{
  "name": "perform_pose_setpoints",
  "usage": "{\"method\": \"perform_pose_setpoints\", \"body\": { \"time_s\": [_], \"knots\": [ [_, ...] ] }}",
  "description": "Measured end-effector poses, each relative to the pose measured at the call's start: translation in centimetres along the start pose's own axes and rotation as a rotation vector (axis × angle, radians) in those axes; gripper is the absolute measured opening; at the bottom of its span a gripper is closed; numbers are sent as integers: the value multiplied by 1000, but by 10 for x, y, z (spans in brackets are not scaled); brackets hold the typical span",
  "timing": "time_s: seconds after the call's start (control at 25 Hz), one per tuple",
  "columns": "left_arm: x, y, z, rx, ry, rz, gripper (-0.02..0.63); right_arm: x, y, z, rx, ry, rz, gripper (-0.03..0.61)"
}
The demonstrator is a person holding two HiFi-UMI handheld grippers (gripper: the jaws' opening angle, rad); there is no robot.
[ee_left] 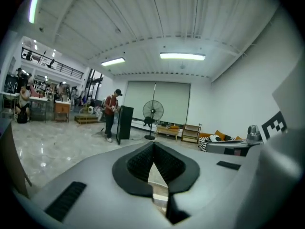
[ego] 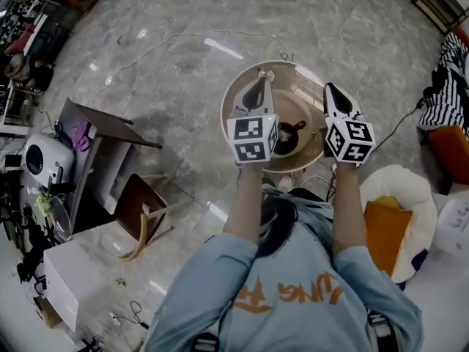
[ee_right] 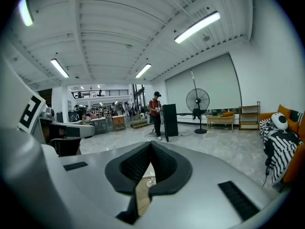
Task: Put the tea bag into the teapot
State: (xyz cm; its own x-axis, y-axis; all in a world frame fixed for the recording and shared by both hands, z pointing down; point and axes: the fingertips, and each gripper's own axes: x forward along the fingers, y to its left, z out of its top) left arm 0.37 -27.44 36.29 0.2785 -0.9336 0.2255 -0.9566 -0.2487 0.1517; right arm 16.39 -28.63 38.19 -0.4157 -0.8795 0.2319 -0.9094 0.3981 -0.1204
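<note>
A dark teapot [ego: 287, 135] stands on a round tan table [ego: 236, 100], seen between my two raised grippers in the head view. The left gripper [ego: 257, 88] is held above the table's left half and the right gripper [ego: 330, 91] above its right edge; both point away from me. In the left gripper view the jaws [ee_left: 153, 145] meet at their tips with nothing between them. In the right gripper view the jaws [ee_right: 150, 145] are likewise shut and hold nothing. Both look out level across the hall, not down at the table. No tea bag shows in any view.
A white seat with an orange cushion [ego: 387, 226] is at my right, a brown chair [ego: 139, 207] and a white worktop [ego: 73, 270] at my left. Out in the hall are a standing fan [ee_left: 153, 111], a black panel [ee_left: 125, 122] and a person in red [ee_left: 111, 113].
</note>
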Motion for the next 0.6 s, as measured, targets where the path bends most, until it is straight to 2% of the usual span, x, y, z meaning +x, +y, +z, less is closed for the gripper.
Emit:
{"method": "perform_pose_setpoints", "body": {
  "time_s": [0.32, 0.6],
  "knots": [
    [-7, -12, 74, 83, -143, -1, 25, -3, 14, 83, -100, -145, 64, 12],
    [-11, -12, 88, 104, -192, 14, 25, -8, 13, 100, -129, -204, 71, 12]
  ]
}}
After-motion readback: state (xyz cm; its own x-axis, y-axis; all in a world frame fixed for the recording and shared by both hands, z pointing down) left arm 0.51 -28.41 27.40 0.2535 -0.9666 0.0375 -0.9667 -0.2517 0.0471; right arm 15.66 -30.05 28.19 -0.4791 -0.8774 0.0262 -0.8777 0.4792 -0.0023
